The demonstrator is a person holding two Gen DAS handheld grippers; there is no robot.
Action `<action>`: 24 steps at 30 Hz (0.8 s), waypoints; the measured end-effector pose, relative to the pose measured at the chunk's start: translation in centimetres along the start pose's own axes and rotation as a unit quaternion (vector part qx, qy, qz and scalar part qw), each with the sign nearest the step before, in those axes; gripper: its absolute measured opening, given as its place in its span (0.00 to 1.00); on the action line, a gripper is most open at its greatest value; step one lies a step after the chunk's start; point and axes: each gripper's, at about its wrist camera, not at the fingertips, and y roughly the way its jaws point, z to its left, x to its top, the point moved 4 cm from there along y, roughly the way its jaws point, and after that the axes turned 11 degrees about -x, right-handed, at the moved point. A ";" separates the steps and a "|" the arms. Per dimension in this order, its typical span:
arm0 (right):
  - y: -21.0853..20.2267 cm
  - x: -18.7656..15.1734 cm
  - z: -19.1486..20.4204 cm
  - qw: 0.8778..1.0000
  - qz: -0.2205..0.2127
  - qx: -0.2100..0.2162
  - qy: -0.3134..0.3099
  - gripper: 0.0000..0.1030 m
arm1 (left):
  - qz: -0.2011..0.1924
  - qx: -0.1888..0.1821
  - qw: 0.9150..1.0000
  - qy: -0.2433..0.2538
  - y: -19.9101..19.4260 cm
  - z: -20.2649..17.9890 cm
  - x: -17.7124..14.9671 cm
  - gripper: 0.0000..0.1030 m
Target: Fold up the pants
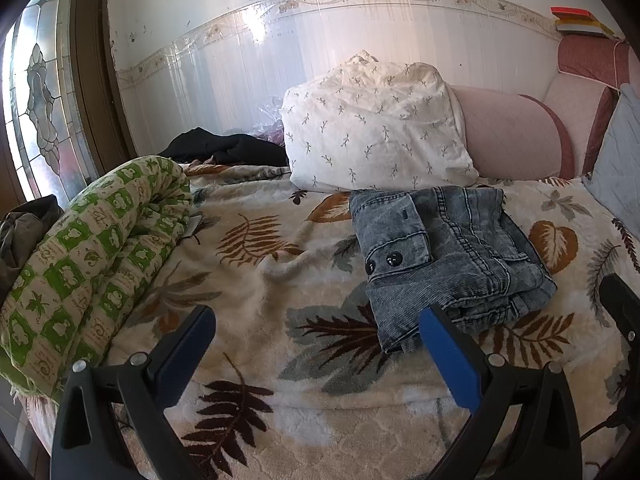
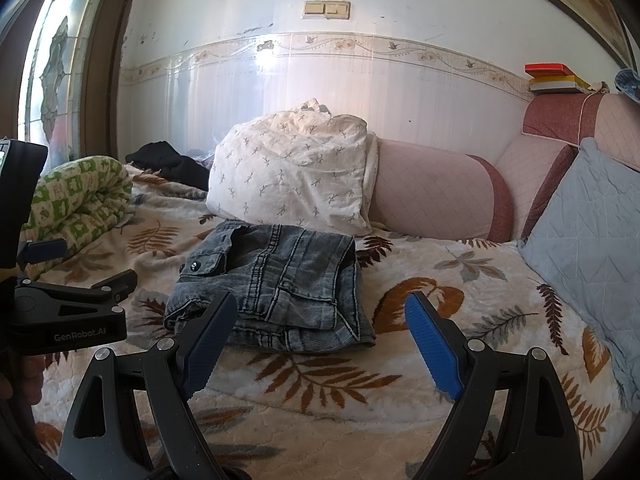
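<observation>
While both tongs gape empty, folded pants ahead, only right view shows switches.

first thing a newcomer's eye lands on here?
The folded jeans in the middle of the leaf-print blanket, just in front of the white pillow. Next, the open left gripper and right gripper, both empty, and the rolled green quilt at the left.
</observation>
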 end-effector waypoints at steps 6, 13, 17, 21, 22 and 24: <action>0.1 -0.1 0.1 1.000 0.002 0.001 -0.001 0.84 | 0.001 0.002 1.000 -0.001 0.1 0.1 0.0 1.00; 0.4 -0.3 0.0 1.000 0.005 0.003 -0.005 0.84 | 0.002 0.001 1.000 -0.002 0.1 0.1 -0.1 1.00; 0.5 -0.3 0.0 1.000 0.005 0.004 -0.006 0.84 | 0.001 0.003 1.000 -0.002 0.0 0.1 -0.1 1.00; 0.3 -0.1 0.2 1.000 0.001 0.007 -0.012 0.84 | -0.002 0.000 1.000 -0.001 -0.5 0.1 -0.2 1.00; 0.3 -0.1 0.3 1.000 0.000 0.008 -0.014 0.84 | -0.004 -0.002 1.000 -0.002 -0.7 0.2 -0.2 1.00; 0.2 -0.1 0.3 1.000 0.001 0.010 -0.017 0.84 | -0.007 -0.003 1.000 0.000 -1.1 0.4 -0.2 1.00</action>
